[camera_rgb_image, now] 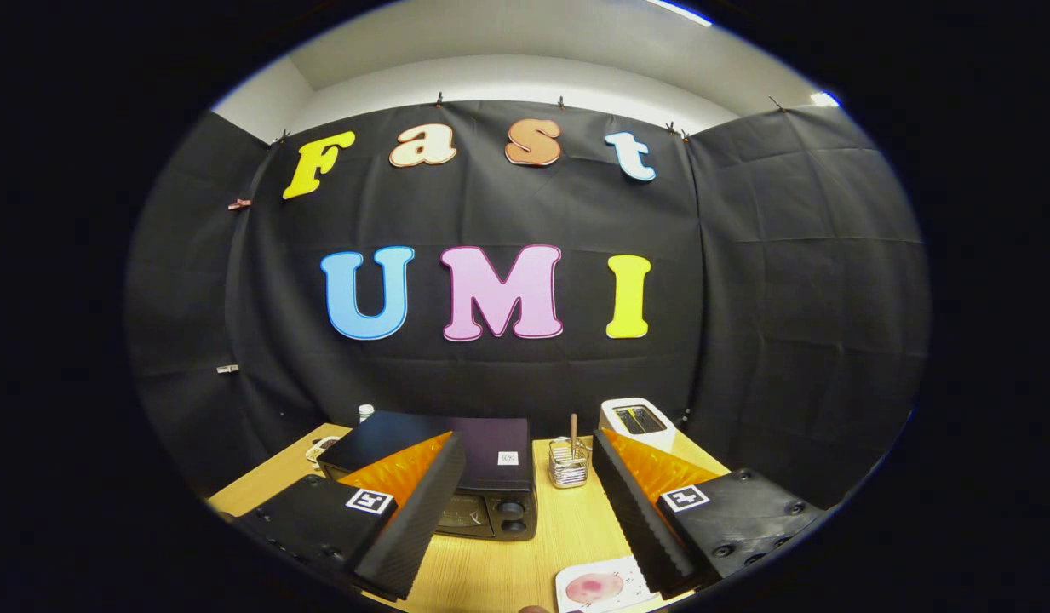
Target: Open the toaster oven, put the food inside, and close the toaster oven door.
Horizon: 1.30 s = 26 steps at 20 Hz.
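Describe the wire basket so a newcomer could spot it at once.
Start at the black toaster oven on the wooden table. Just beside its knob end stands the small wire basket, beyond the open hand-held gripper. Unlike the solid white toaster behind it, it is see-through mesh with a stick poking up.

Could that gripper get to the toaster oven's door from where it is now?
Probably yes: the gripper is open, and the toaster oven sits just ahead of its fingers on the wooden table, nothing between.
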Motion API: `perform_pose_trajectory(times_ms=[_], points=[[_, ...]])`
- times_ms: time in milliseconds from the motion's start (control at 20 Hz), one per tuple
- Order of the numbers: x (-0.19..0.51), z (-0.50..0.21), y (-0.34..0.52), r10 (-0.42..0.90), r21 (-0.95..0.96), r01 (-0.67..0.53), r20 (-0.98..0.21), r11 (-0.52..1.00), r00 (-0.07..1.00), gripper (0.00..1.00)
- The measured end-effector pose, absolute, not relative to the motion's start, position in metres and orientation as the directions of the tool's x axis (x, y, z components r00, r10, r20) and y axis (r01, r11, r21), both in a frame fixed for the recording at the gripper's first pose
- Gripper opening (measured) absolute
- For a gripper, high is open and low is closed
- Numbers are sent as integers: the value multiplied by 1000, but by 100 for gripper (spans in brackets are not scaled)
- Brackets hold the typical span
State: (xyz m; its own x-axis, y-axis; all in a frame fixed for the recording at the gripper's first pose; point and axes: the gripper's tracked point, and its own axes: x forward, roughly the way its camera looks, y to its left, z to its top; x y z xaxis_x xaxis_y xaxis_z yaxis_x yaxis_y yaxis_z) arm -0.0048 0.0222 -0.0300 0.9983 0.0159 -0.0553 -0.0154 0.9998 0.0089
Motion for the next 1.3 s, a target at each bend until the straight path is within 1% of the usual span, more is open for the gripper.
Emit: perform_pose_trajectory(times_ms=[350,550,700,900,1300], points=[[6,-65,57,46,17,-44,-119,999,992,99],[19,-97,97,82,20,-80,-177,997,981,99],[34,-109,126,96,41,-90,-196,995,976,99],[56,-130,159,93,24,-90,-211,996,973,99],[91,-193,191,55,30,-48,-303,998,951,99]])
